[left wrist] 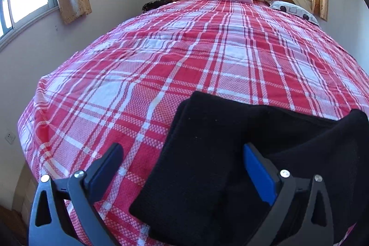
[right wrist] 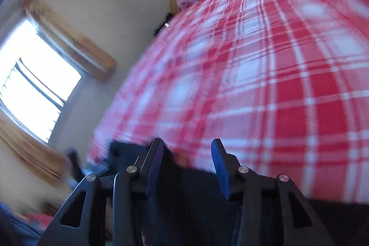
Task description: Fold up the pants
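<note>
We have the pants (left wrist: 207,153) lying as a black folded stack on the near part of the bed (left wrist: 161,57), over the red plaid cover. In the left view the stack looks doubled: a flat rectangle with a thicker lump on its right side, near the bed's edge.

Our left gripper (left wrist: 184,153) hangs over the stack's left edge with its jaws spread wide and nothing pinched; the right pad sits above the cloth, the left pad above the plaid.

Our right gripper (right wrist: 188,151) shows partly open jaws. Its view is blurred, and dark cloth lies below and between the fingers, but we cannot tell whether any of it is caught.

We judge the folding nearly done, with tidying or one last fold to go. To do it well, we bring the left jaws low so they take every layer at the edge, not just the top one. We close fully before lifting. We carry the edge across in a low arc so the layers do not slide apart, and line it up with the far edge. We keep the right side steady on the lump, or it may unroll.
</note>
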Tool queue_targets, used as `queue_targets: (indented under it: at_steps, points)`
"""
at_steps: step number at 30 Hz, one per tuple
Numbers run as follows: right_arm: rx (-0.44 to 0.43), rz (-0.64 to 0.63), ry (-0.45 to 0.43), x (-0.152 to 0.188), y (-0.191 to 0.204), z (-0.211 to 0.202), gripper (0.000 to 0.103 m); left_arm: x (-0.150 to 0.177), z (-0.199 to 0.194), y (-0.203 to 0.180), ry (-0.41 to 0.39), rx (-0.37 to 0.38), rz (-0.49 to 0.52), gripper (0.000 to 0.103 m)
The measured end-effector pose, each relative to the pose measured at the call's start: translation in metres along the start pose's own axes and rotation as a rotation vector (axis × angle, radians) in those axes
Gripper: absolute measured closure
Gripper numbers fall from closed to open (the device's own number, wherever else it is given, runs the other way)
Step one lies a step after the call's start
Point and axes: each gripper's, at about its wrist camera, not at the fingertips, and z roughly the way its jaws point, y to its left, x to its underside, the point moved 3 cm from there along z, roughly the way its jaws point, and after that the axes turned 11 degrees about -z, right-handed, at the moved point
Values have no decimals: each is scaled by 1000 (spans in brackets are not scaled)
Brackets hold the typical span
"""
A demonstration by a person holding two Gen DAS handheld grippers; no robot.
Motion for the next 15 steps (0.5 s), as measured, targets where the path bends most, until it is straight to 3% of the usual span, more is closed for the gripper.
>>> queue_targets:
  at_steps: [2, 5, 8, 9, 10, 12, 15]
  points:
    - [153, -131, 81, 16, -1, -5, 57, 0, 0, 1, 4, -7, -15, 0]
    - [161, -261, 93, 28, -6, -26, 57, -1, 1, 2, 26, -2, -36, 0]
    - [176, -397, 173, 23, -5, -31, 52, -2, 3, 2, 36, -1, -38, 0]
    - [151, -438, 209, 18, -13, -29, 43, -2, 4, 1, 38, -4, -39, 0]
    - [127, -461, 245, 18, -18, -25, 41, -2, 4, 1, 39, -9, -40, 0]
    - [98, -516, 334, 23, -22, -16, 40, -1, 2, 0, 38, -20, -36, 0]
    - [118, -730, 442, 38, -12, -11, 40, -1, 1, -2, 35, -37, -25, 0]
